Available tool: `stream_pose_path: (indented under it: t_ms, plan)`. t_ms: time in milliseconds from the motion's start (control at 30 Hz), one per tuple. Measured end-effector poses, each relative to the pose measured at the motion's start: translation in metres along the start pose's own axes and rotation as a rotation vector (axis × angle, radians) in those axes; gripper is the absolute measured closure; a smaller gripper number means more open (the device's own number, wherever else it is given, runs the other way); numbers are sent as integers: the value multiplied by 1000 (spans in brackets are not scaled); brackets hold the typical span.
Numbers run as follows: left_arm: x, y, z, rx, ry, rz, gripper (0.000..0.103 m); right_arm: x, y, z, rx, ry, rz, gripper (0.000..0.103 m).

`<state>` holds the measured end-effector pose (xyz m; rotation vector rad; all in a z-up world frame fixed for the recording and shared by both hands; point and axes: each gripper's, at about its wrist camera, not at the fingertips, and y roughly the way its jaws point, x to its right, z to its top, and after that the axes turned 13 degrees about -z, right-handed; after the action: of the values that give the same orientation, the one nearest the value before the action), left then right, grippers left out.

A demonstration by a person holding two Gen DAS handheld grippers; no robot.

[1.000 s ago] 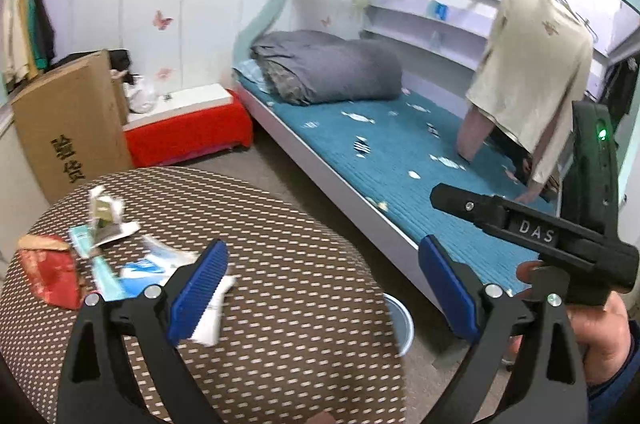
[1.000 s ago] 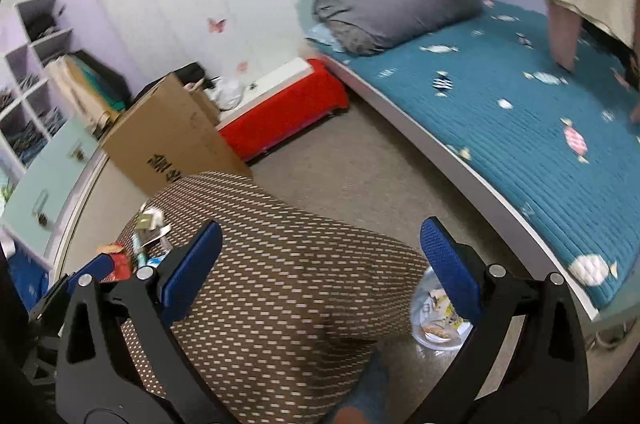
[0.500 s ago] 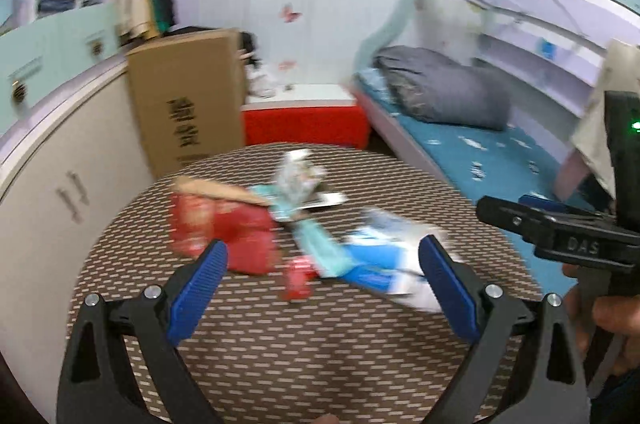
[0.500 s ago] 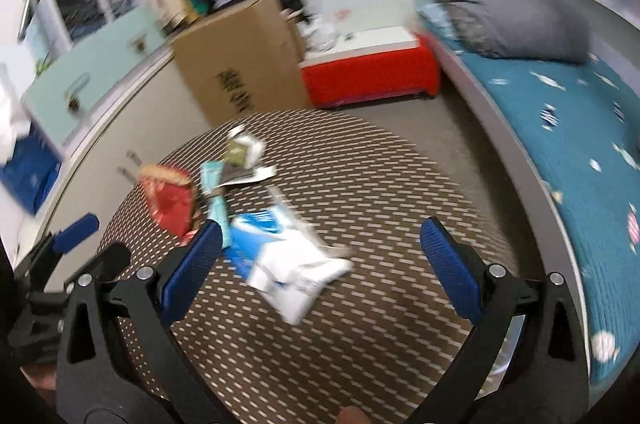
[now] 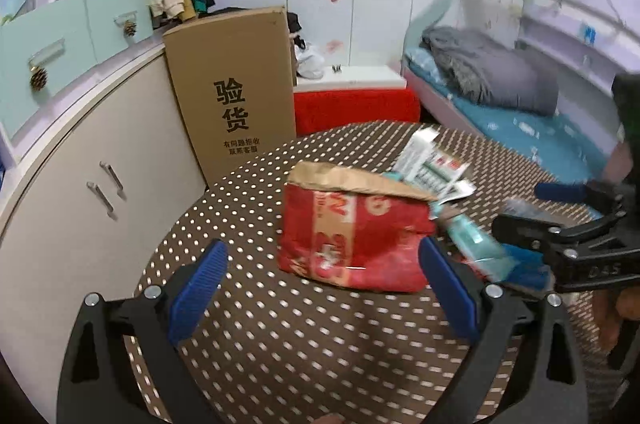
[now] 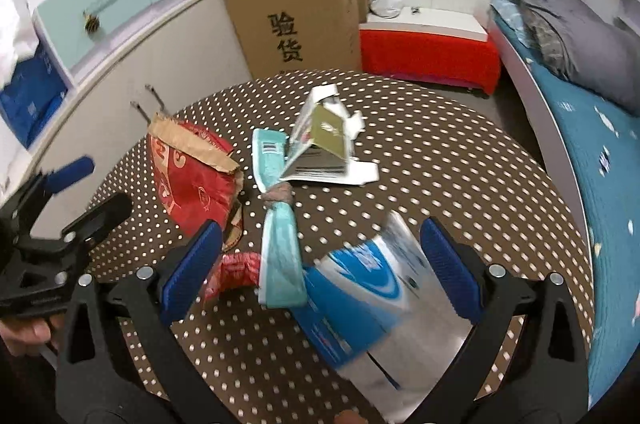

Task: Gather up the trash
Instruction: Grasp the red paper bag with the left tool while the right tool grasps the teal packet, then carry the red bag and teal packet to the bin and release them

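left gripper [image 5: 324, 278] hovers jaws wide before the red bag [image 5: 354, 230] mid-frame on the bench [image 5: 280, 336]; right gripper [image 6: 320, 264] gapes empty over the blue-white wrapper [image 6: 360, 300] at lower centre. risk: overlapping litter, one pinch could drag neighbours off the edge.

On the table lay one red paper bag [image 6: 192, 176], two teal wrappers [image 6: 280, 260], one blue-and-white plastic bag [image 6: 368, 300], and one flattened carton [image 6: 324, 148].
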<state>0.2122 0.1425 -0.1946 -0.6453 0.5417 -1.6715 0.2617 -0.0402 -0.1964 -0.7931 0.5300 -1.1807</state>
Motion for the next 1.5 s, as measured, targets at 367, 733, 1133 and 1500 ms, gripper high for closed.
stream_pose_path:
  t_ms: [367,733,1133,1500]
  plan:
    - [13,29,3,-7,23,-131,6,-19,25,7,-32,-131,3,27]
    - [-24,46,13,-15,52,-193,6,-28,38,9,-76,-149,43,82]
    - [-22,38,14,-18,82,-359,63,3,-13,-13,-38,-43,64,84]
    - [13,15,-23,-13,287,-335,16,28,-64,-55,-20,5,73,84]
